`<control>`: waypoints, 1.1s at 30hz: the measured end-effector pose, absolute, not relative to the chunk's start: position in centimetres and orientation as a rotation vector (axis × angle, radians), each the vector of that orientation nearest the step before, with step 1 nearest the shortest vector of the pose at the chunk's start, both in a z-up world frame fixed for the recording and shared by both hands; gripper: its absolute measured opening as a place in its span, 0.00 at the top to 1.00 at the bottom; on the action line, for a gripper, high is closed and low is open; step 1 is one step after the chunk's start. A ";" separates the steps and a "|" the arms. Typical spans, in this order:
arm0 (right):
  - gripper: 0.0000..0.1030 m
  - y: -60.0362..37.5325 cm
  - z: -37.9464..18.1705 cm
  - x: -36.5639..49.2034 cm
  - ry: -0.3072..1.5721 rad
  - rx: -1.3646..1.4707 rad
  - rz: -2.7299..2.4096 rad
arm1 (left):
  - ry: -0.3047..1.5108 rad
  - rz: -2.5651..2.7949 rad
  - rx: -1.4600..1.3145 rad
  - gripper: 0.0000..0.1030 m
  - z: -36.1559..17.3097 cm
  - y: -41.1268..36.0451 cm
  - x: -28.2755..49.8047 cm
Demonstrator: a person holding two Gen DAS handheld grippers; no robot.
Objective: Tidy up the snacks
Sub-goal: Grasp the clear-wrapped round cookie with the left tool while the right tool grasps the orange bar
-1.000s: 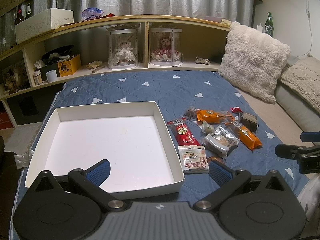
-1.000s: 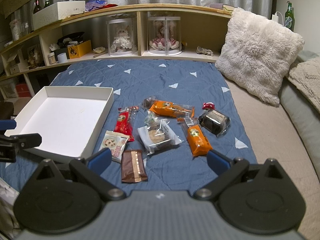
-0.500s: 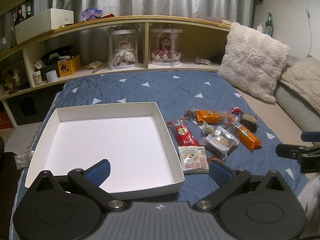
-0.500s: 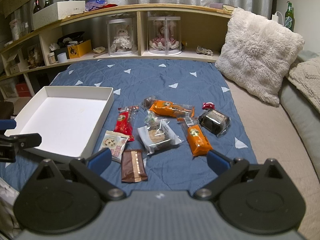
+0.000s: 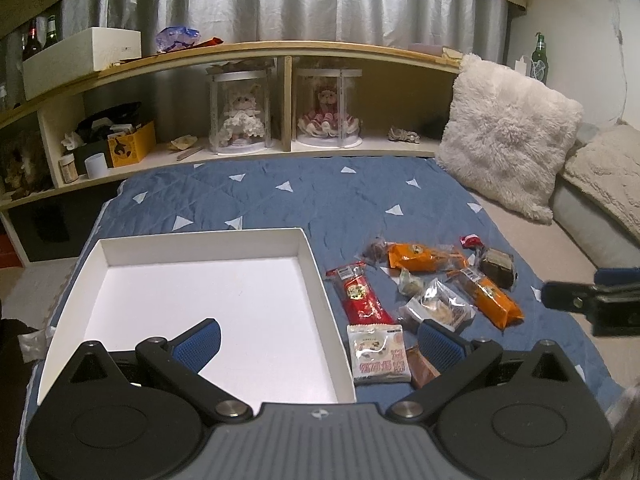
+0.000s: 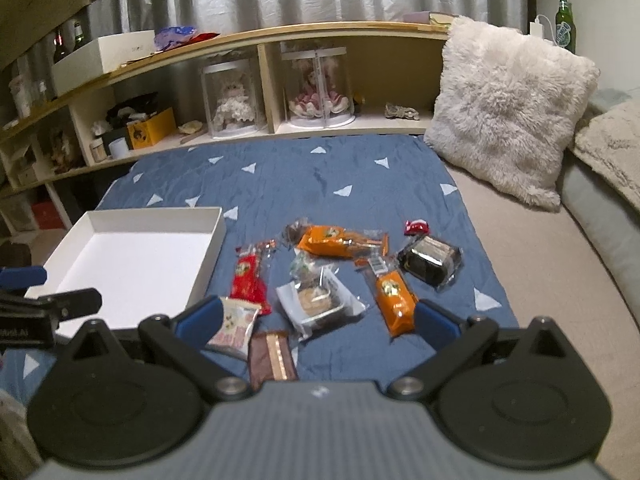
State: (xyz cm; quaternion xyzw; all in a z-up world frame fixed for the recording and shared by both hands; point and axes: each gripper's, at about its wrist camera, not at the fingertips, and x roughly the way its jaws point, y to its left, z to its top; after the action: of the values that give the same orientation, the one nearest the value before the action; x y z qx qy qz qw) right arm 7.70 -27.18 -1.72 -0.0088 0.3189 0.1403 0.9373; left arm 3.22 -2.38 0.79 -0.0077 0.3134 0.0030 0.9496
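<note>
The left gripper (image 5: 318, 338) is held wide open with nothing between its blue-padded fingers (image 5: 196, 338); it hangs over the near edge of a shallow white cardboard box (image 5: 316, 276), whose white floor lies bare. The right gripper (image 6: 316, 318) is likewise spread wide and grips nothing, poised above the near end of the snack pile.

The snacks are scattered on the blue quilted bedspread with white triangles (image 5: 320, 200), just beside the box's right wall and none inside it. Nearest that wall a red wrapped stick (image 5: 360, 294) is seen, with a white-and-pink biscuit packet (image 5: 378, 354) below it. To the right lie a clear-wrapped round pastry (image 5: 438, 308), two orange packets (image 5: 420, 256) (image 5: 494, 298), a dark cake in clear film (image 5: 496, 264) and a small red sweet (image 5: 469, 241).

In the right wrist view a brown bar with a gold stripe (image 6: 272, 356) is shown almost whole, whereas in the left wrist view it is largely hidden behind a finger. The right wrist view is somewhat blurred, so the printing on the packets cannot be read there. Each view catches the other gripper at its edge.

Behind the bedspread a curved wooden shelf unit (image 5: 280, 50) carries two dolls in clear cylindrical cases (image 5: 240, 114) (image 5: 330, 110) before a grey curtain (image 5: 320, 0). A fluffy cream cushion (image 5: 508, 136) rests at the right.
</note>
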 end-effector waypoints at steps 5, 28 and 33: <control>0.00 -26.8 -2.0 10.6 0.666 -0.025 0.285 | 0.656 -0.004 0.015 0.00 0.4 -3.6 4.6; 0.00 -28.8 -7.3 21.2 0.727 -0.277 0.194 | 0.819 -0.008 -0.145 0.00 -3.9 -9.9 15.5; 0.00 -30.1 -8.8 22.8 0.812 -0.243 0.188 | 0.894 -0.006 -0.177 0.00 -5.2 -11.9 18.9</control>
State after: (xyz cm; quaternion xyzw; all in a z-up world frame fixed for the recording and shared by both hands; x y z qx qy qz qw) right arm 22.84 -30.07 -8.82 -0.1176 0.3934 0.0910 0.9073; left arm 18.94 -11.90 -5.24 -0.0854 0.4315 -0.0031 0.8981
